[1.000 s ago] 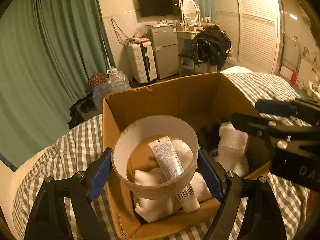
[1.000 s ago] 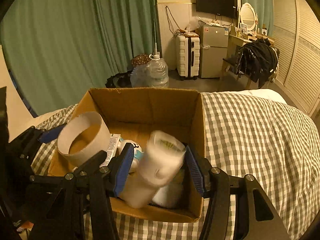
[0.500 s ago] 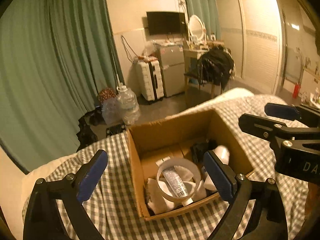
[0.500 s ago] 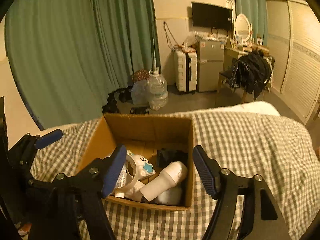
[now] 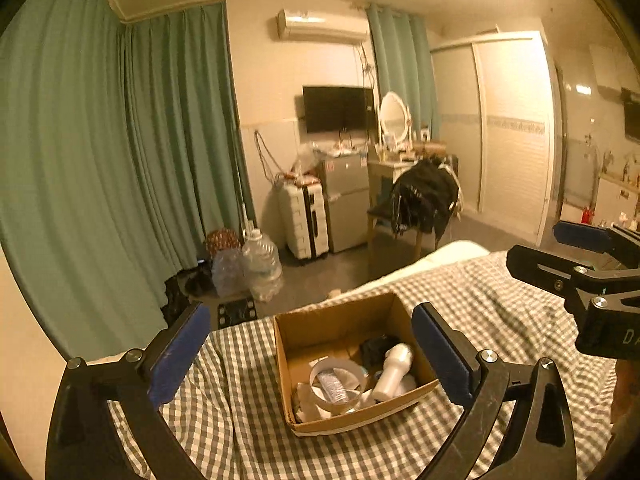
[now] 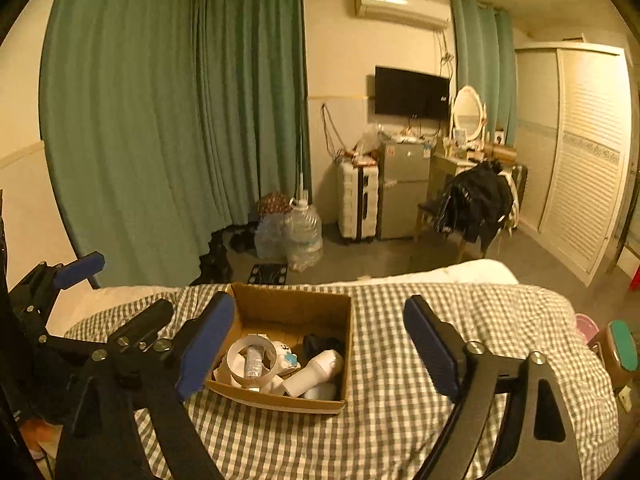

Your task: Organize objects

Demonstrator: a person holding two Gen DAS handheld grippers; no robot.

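An open cardboard box (image 5: 332, 328) (image 6: 292, 304) sits on the checked bed cover. Inside lie a wide tape roll (image 5: 338, 384) (image 6: 252, 360) with a white tube (image 5: 332, 382) across it, a white bottle (image 5: 394, 370) (image 6: 316, 372) on its side, a dark item (image 5: 376, 346) and some white pieces. My left gripper (image 5: 310, 354) is open and empty, well above and behind the box. My right gripper (image 6: 320, 346) is open and empty, also raised back from the box. Each gripper shows at the edge of the other's view.
The checked bed (image 6: 440, 320) spreads right of the box. Beyond the bed edge are green curtains (image 6: 160, 120), water jugs (image 6: 304, 232), a white suitcase (image 6: 356, 200), a small fridge (image 6: 404, 192) and a chair with a black jacket (image 6: 476, 200). A wardrobe (image 6: 580, 152) stands at the right.
Both grippers let go: the tape roll and the white bottle now lie in the box. Both grippers opened wide and pulled up and back, so the box looks much smaller.
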